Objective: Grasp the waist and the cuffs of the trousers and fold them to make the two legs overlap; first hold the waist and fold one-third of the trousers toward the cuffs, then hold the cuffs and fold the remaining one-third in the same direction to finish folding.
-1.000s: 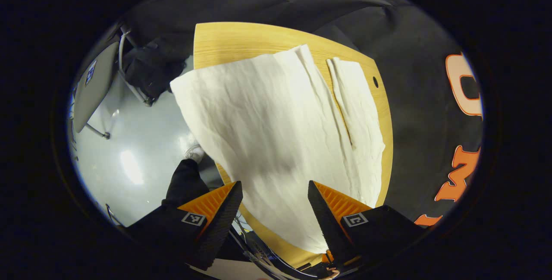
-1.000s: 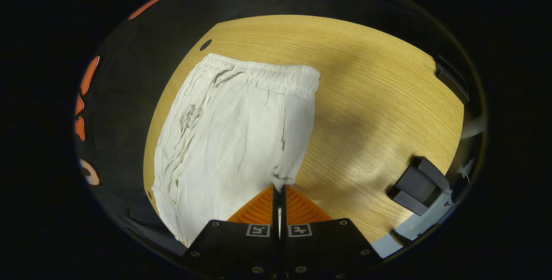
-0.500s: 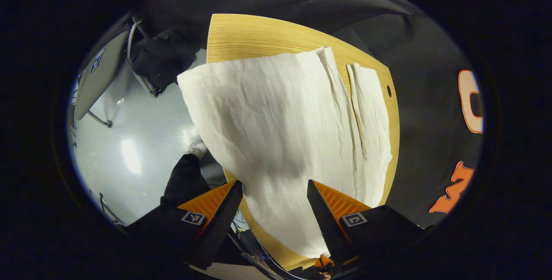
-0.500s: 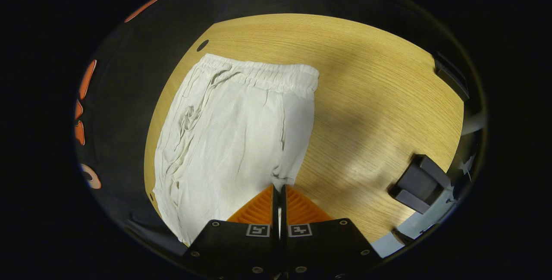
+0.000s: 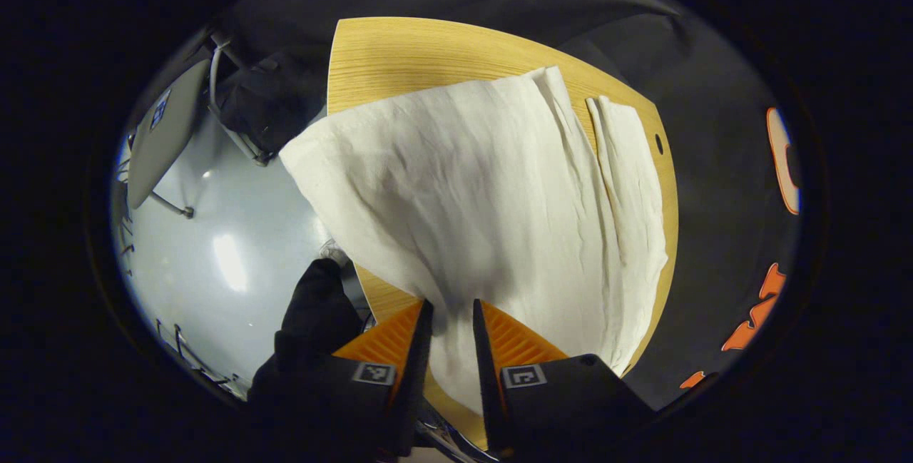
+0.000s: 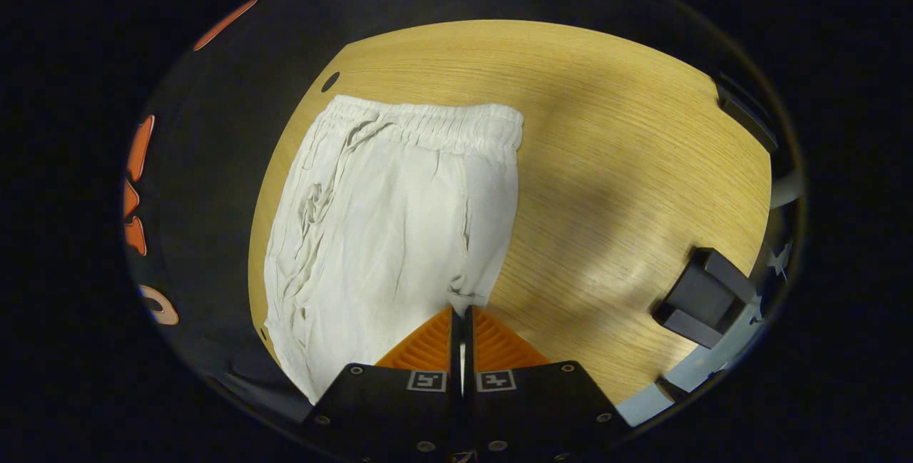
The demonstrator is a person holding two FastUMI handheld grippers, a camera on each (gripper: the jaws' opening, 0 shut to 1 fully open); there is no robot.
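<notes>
White trousers [image 6: 385, 213] lie flat on a wooden surface [image 6: 628, 163] in a booth, the elastic waist [image 6: 428, 120] at the far end in the right gripper view and the legs running back toward the camera. The right hand-held gripper [image 6: 461, 320] is clenched on a fold of cloth at the inner edge of the trousers, its fingers all but touching with the fabric pinched between them. In the left gripper view, the left hand-held gripper [image 5: 448, 320] has its fingers drawn close around the near edge of the trousers [image 5: 485, 192], where one leg hangs off the edge of the surface [image 5: 399, 56]; a narrow gap is visible between the fingers, so whether both already press on the cloth cannot be told.

The step in hand appears to be securing both holds before laying one leg over the other. Done well, it likely calls for the left fingers to bite deep enough to take the full thickness of cloth, then for both hands to lift together and travel evenly, keeping the fabric taut so the leg lands edge to edge without wrinkles.

No container is seen; a dark block [image 6: 702, 295] sits near the surface's edge, well apart from the trousers, and a folding chair [image 5: 160, 135] stands on the floor beyond.
</notes>
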